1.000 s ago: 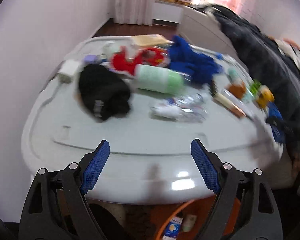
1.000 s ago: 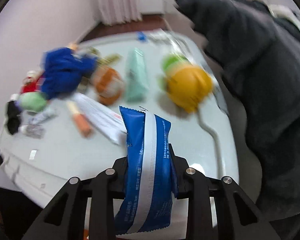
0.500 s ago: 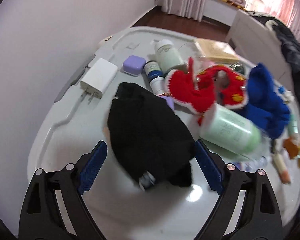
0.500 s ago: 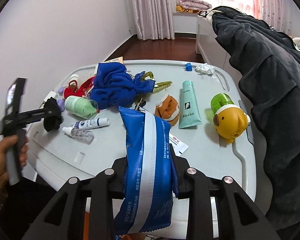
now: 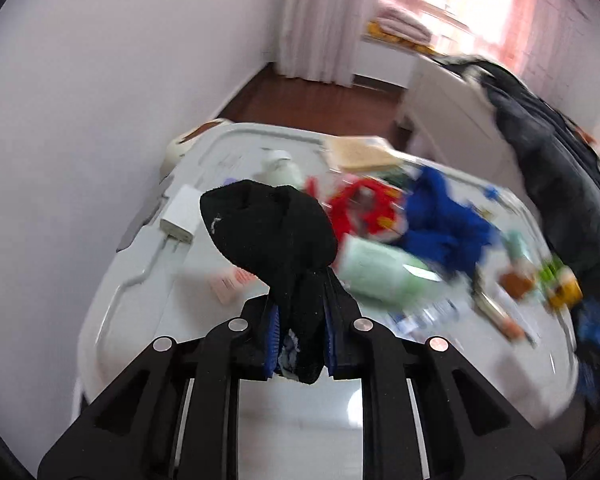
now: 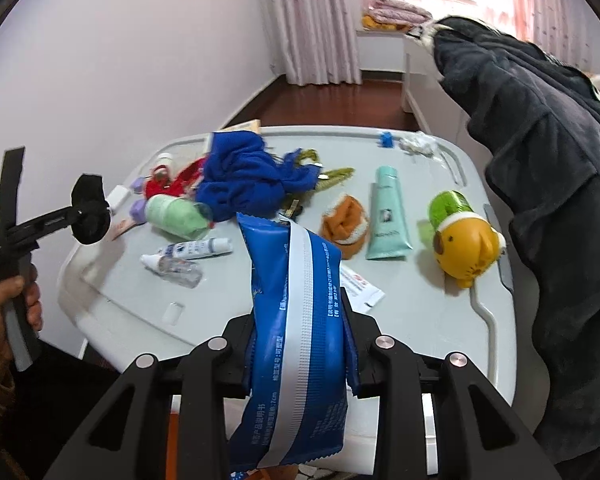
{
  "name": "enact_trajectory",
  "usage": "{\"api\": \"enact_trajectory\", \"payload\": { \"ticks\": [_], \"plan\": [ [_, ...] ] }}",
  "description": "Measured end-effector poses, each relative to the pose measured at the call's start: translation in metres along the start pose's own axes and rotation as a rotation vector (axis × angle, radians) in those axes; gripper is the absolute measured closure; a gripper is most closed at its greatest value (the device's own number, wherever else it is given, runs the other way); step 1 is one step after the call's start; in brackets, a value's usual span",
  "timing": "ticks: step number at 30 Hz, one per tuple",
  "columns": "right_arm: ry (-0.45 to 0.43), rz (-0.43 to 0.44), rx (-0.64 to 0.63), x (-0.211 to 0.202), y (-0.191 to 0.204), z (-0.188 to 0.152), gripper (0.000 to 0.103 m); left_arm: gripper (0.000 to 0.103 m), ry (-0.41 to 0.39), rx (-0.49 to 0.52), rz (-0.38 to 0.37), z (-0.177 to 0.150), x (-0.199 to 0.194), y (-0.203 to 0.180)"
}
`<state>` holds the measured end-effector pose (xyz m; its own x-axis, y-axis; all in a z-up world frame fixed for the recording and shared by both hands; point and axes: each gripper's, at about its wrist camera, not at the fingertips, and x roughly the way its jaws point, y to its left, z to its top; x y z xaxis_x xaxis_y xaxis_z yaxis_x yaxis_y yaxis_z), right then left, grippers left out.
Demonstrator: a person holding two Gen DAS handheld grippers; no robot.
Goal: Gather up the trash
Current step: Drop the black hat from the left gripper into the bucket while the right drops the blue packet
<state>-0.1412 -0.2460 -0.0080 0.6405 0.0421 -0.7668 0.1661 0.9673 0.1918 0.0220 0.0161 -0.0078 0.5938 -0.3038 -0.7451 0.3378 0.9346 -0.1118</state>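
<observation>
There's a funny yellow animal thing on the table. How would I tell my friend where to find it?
Start at the big pale grey plastic table and go to the side by the dark grey coat. There, right of the flat mint-green tube, lies a round yellow animal-shaped plastic toy with a green end. Nothing else on the table is yellow and rounded.

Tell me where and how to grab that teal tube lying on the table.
Pinch the teal tube across its narrow width near the middle, coming from above. It lies flat, cap end away from the camera, with bare table on either side. The orange knit piece sits close on its left.
</observation>
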Motion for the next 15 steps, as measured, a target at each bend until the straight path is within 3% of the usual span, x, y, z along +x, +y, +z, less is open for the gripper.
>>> {"api": "enact_trajectory", "payload": {
  "ticks": [3,8,15],
  "plan": [
    [0.027,0.077,-0.034,-0.008,0.014,-0.016,0.070,0.087,0.092,0.121,-0.081,-0.029,-0.027,-0.024],
    [0.198,0.160,-0.099,-0.002,0.053,-0.068,0.070,0.086,0.290,0.254,-0.187,-0.096,-0.036,-0.054],
    [0.396,0.159,-0.197,0.014,0.096,-0.136,0.069,0.085,0.528,0.347,-0.296,-0.187,-0.034,-0.082]
  ]
}}
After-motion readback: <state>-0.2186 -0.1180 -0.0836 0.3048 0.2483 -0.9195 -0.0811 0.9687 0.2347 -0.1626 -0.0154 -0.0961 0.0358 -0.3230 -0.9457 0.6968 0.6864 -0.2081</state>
